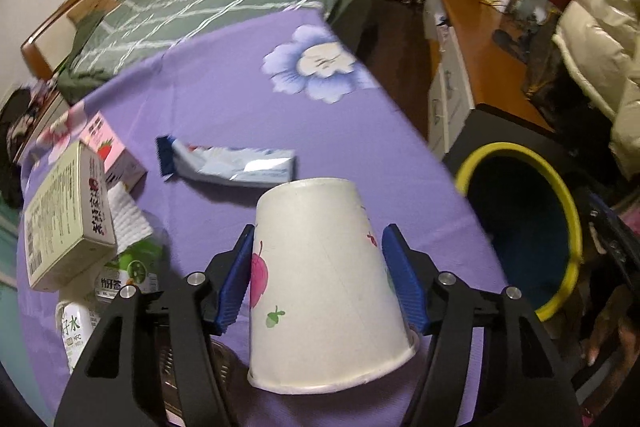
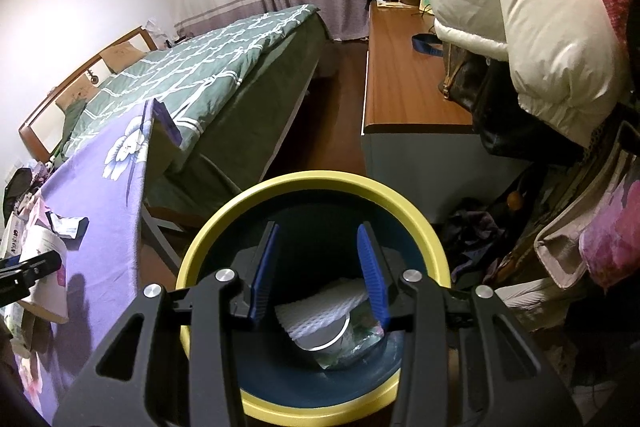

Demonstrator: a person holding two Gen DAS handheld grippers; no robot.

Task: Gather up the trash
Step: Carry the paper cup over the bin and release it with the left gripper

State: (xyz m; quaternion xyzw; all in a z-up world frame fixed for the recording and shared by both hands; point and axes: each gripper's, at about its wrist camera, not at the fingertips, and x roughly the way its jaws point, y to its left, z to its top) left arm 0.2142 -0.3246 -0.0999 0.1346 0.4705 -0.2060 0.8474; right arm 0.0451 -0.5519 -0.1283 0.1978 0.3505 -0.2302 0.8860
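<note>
A white paper cup (image 1: 320, 267) with leaf and acorn prints stands upside down on the purple flowered tablecloth (image 1: 224, 99). My left gripper (image 1: 320, 231) is shut on it, one blue pad on each side of the cup. A blue-and-silver wrapper (image 1: 236, 163) lies flat just beyond the cup. The yellow-rimmed bin (image 1: 500, 147) stands off the table's right edge. My right gripper (image 2: 318, 229) hangs open above the bin (image 2: 320, 177) with nothing between its pads. Inside the bin lie a white foam net (image 2: 320, 307) and a round container (image 2: 332, 339).
At the table's left sit a green-white carton (image 1: 68, 219), a pink carton (image 1: 112, 151), a white tissue (image 1: 128, 215) and bottles (image 1: 76, 327). A bed (image 2: 192, 75) stands beyond the table. A wooden cabinet (image 2: 404, 67) and piled coats (image 2: 540, 27) stand at the right.
</note>
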